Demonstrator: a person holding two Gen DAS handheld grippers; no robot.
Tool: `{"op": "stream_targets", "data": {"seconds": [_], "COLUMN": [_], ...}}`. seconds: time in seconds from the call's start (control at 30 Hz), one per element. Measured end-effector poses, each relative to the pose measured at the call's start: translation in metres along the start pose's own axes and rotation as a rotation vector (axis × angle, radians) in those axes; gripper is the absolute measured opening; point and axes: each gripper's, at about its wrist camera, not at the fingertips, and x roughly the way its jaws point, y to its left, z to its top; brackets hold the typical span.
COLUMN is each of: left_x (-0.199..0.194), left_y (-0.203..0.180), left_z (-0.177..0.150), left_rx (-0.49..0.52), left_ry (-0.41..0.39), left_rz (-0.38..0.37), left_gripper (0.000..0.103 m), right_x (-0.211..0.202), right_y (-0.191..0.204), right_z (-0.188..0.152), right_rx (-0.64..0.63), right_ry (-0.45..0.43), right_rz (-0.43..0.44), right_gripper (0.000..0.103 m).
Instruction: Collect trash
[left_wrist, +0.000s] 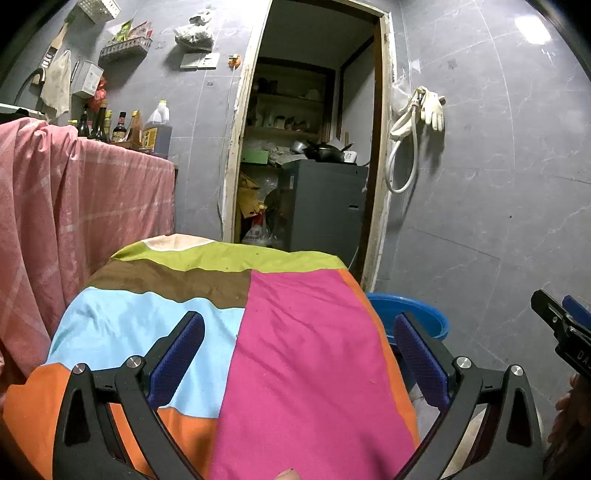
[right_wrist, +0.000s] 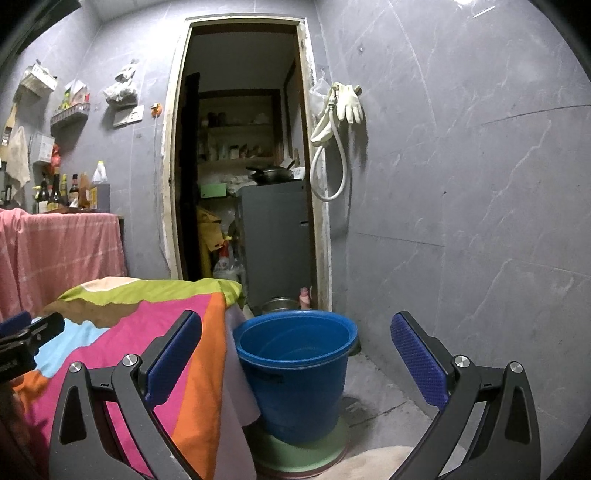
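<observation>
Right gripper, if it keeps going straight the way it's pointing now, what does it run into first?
Most likely the blue bucket. It stands on the floor directly between the open fingers of the right gripper, beside the colourful cloth. Nothing shows in front of the bucket, though depth is hard to judge through the fisheye.

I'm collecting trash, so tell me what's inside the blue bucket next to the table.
The blue bucket looks empty: only its bare blue inner wall shows, with no trash in sight. Its near rim hides the bottom, so something small could lie there unseen.
</observation>
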Motion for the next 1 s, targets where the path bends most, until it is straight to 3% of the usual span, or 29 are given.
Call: {"op": "stream_targets", "data": {"seconds": [1.0], "left_x": [-0.0002], "left_y": [0.0003], "left_z": [0.0021], "left_rx": [0.002], "left_ry": [-0.004], "left_rz": [0.005], "left_gripper": [0.1], "right_x": [-0.0009], "right_y": [0.0047], "right_z": [-0.0024], "right_rx": [0.002], "right_ry": [0.01], "right_rz": [0.002], "right_gripper": [0.103]}}
